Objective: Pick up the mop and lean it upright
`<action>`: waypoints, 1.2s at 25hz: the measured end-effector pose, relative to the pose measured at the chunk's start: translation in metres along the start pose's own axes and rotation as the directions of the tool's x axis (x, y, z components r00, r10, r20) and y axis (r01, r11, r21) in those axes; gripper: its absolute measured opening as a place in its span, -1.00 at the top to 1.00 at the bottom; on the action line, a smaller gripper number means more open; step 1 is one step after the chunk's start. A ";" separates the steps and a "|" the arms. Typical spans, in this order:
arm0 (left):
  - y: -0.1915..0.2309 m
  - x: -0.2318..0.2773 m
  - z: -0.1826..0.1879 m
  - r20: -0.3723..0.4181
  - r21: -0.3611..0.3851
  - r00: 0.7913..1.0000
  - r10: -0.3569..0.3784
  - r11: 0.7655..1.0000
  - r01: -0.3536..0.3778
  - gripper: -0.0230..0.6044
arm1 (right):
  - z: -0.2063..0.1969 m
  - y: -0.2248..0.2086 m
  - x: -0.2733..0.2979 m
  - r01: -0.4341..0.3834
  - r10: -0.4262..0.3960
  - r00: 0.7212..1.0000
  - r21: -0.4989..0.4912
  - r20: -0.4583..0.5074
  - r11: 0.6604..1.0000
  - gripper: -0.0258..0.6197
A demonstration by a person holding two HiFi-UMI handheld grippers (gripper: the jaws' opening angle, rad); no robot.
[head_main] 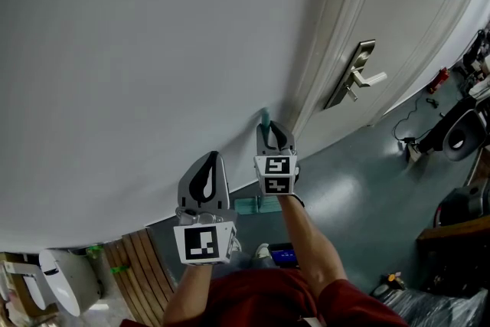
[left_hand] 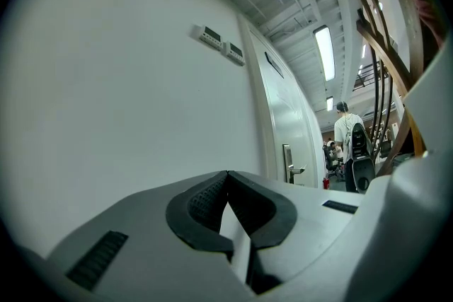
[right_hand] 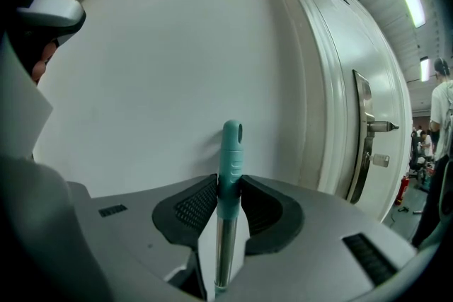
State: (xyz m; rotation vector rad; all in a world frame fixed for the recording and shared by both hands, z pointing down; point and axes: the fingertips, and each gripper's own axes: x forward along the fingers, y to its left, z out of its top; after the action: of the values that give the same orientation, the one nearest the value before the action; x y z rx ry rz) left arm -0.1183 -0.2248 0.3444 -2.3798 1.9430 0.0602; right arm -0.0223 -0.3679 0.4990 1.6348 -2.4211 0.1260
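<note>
The mop's teal handle grip stands upright close to the white wall, with its metal shaft running down between the jaws. My right gripper is shut on that teal grip, both pads pressing its sides. In the head view the handle tip pokes out above the right gripper, right by the wall. A teal flat piece shows on the floor below, between the grippers. My left gripper hangs to the left, away from the mop. Its jaws are shut with nothing between them.
A white door with a metal lever handle stands just right of the mop. Wooden slats and a white object lie at the lower left. Chairs and clutter fill the far right floor. A person stands far off.
</note>
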 end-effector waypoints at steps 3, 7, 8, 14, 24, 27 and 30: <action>0.001 0.000 0.001 0.002 0.001 1.000 0.003 1.000 -0.003 0.88 | 0.000 -0.001 0.001 0.006 -0.006 1.000 -0.010 0.002 1.000 0.56; 0.003 0.000 -0.002 -0.003 -0.003 1.000 0.007 1.000 -0.007 0.89 | -0.003 -0.001 -0.002 0.008 -0.008 1.000 -0.001 0.006 1.000 0.53; 0.004 0.000 -0.002 -0.003 -0.004 1.000 0.007 1.000 -0.007 0.88 | -0.003 -0.002 -0.004 0.007 -0.007 1.000 0.007 0.008 1.000 0.51; 0.003 0.005 -0.005 -0.008 -0.009 1.000 0.000 1.000 0.000 0.88 | -0.003 -0.005 -0.010 0.007 -0.007 1.000 0.020 0.016 1.000 0.43; -0.002 0.009 -0.008 -0.007 -0.024 1.000 -0.011 1.000 0.011 0.88 | 0.000 -0.004 -0.034 -0.003 0.002 0.999 0.029 0.045 1.000 0.38; -0.003 0.012 -0.012 -0.008 -0.023 1.000 -0.015 1.000 0.015 0.89 | 0.008 0.001 -0.045 -0.017 0.015 0.998 0.027 0.069 1.000 0.38; -0.004 0.014 -0.015 -0.009 -0.027 1.000 -0.015 1.000 0.014 0.88 | 0.019 0.003 -0.059 -0.019 0.016 0.995 0.021 0.099 1.000 0.38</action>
State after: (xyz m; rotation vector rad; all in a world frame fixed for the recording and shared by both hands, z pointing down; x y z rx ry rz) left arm -0.1118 -0.2387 0.3581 -2.4152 1.9412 0.0748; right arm -0.0065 -0.3170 0.4678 1.6672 -2.5161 0.0763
